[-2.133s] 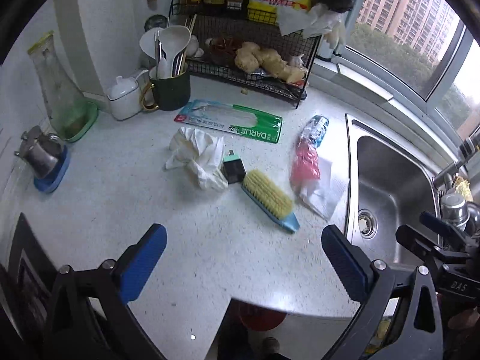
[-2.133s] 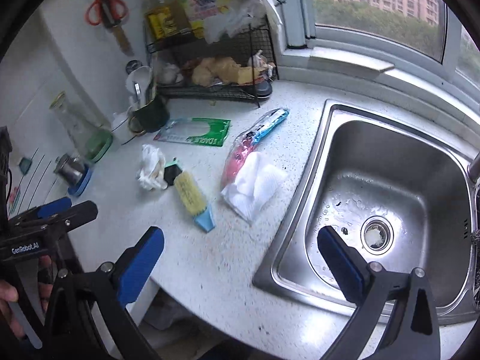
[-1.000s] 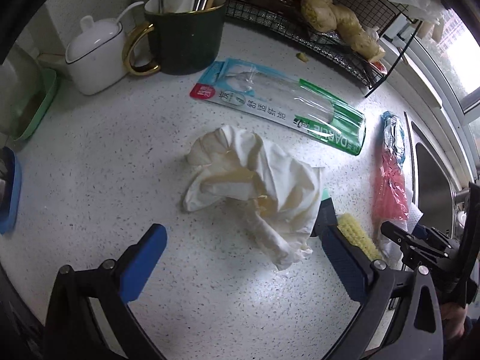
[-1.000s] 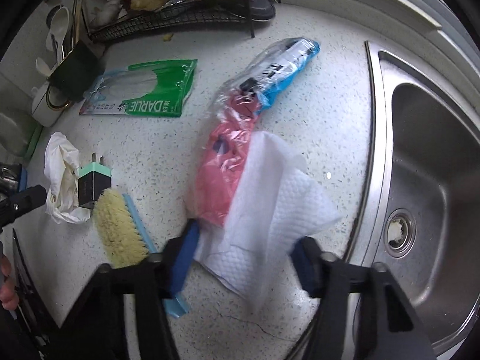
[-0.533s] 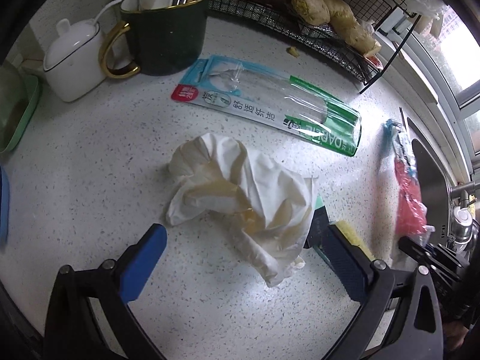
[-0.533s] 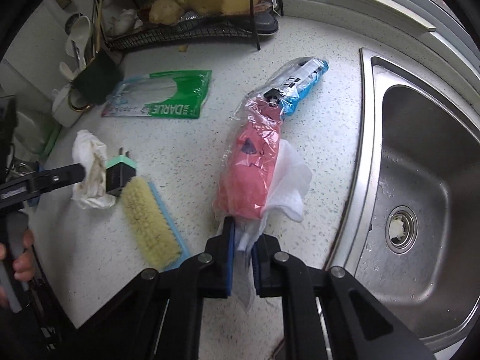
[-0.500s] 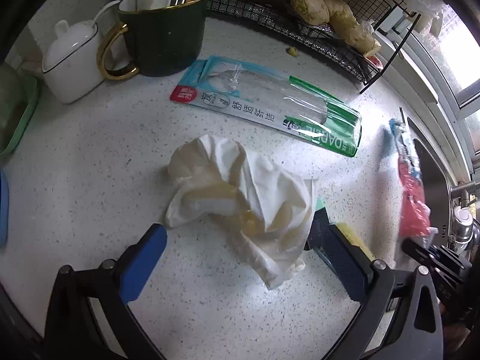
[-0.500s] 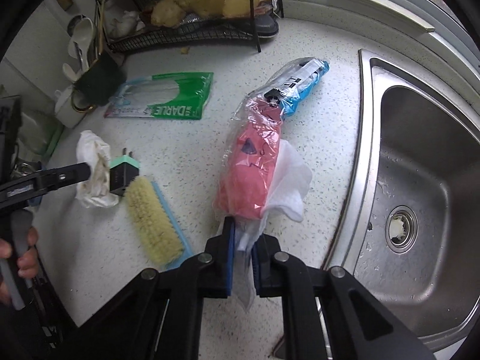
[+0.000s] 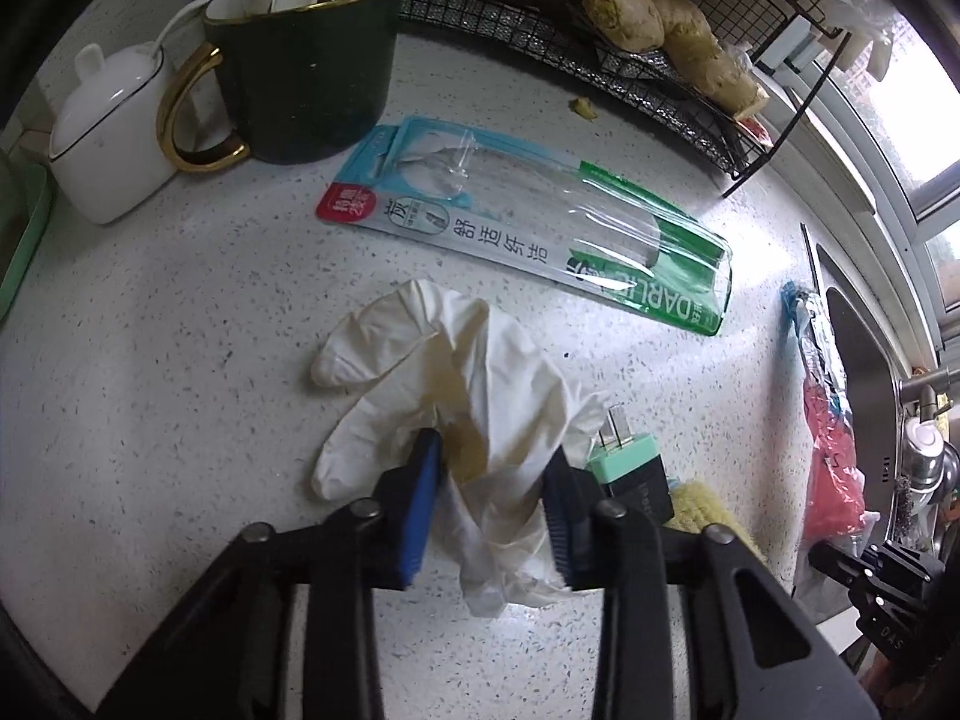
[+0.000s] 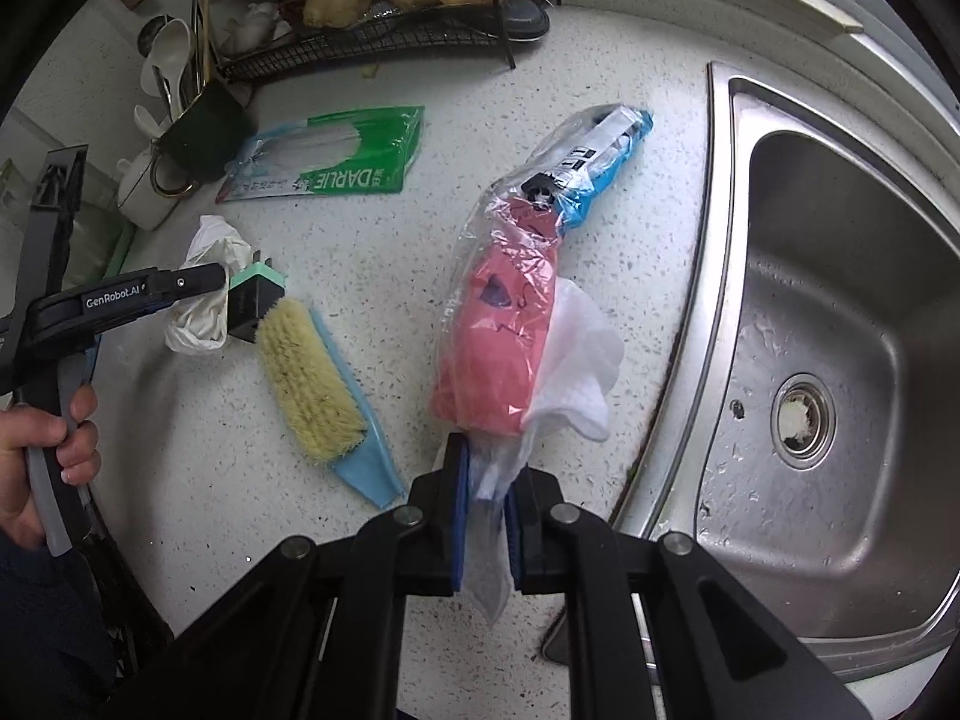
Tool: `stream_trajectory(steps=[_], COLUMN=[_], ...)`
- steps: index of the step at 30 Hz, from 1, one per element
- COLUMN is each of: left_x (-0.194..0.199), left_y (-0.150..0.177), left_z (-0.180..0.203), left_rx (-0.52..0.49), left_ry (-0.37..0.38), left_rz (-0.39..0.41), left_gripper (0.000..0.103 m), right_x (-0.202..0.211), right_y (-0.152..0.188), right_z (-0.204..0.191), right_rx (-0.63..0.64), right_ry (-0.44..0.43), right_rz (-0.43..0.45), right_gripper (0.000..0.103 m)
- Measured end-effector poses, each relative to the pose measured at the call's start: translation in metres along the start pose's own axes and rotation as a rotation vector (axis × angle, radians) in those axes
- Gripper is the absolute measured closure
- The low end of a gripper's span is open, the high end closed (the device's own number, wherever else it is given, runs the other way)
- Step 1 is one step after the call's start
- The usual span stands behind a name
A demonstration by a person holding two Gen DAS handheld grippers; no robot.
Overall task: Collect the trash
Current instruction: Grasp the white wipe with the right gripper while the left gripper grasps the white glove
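Closing since half a second ago, my left gripper (image 9: pixel 492 510) now pinches the stained, crumpled white glove (image 9: pixel 456 396). At its 3 o'clock, my right gripper (image 10: pixel 487 516) stays clamped on the plastic bag (image 10: pixel 510 324).

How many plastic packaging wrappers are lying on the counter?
2. The flat green-and-blue Darlie toothbrush wrapper lies near the dark green mug. The crinkled red-and-blue clear plastic wrapper lies beside the steel sink. Others may be hidden.

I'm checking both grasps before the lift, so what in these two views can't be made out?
- Left wrist: how firmly the left gripper pinches the stained glove; the glove bulges between the pads.
- Left wrist: the scrub brush, mostly hidden behind the charger plug and finger.
- Right wrist: whether the right gripper also holds the plastic bag, not only the paper towel.
- No trash bin in either view.
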State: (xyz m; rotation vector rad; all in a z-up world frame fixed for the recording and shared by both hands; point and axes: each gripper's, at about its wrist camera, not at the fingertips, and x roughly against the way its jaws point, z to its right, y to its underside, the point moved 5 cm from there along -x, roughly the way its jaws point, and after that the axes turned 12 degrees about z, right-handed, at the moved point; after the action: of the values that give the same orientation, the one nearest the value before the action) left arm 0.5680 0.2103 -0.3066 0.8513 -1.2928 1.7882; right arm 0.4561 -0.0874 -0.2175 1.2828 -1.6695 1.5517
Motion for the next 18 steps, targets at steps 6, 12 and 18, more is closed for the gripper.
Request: stream_trajectory(steps=[6, 12, 18], left_x=[0.005, 0.021, 0.034], left_y=[0.009, 0.013, 0.015], left_z=[0.004, 0.004, 0.022], left_rx=[-0.005, -0.009, -0.026], left_ry=[0.017, 0.046, 0.079], left_rz=[0.005, 0.026, 0.042], left_gripper=[0.085, 0.09, 0.095], right_x=[-0.012, -0.021, -0.02], right_y=[0.009, 0.017, 0.027], right_z=[-0.003, -0.002, 0.0], right_rx=[-0.01, -0.049, -0.034], right_ry=[-0.019, -0.039, -0.035], right_rz=[-0.039, -0.073, -0.073], right_gripper=[0.093, 0.079, 0.072])
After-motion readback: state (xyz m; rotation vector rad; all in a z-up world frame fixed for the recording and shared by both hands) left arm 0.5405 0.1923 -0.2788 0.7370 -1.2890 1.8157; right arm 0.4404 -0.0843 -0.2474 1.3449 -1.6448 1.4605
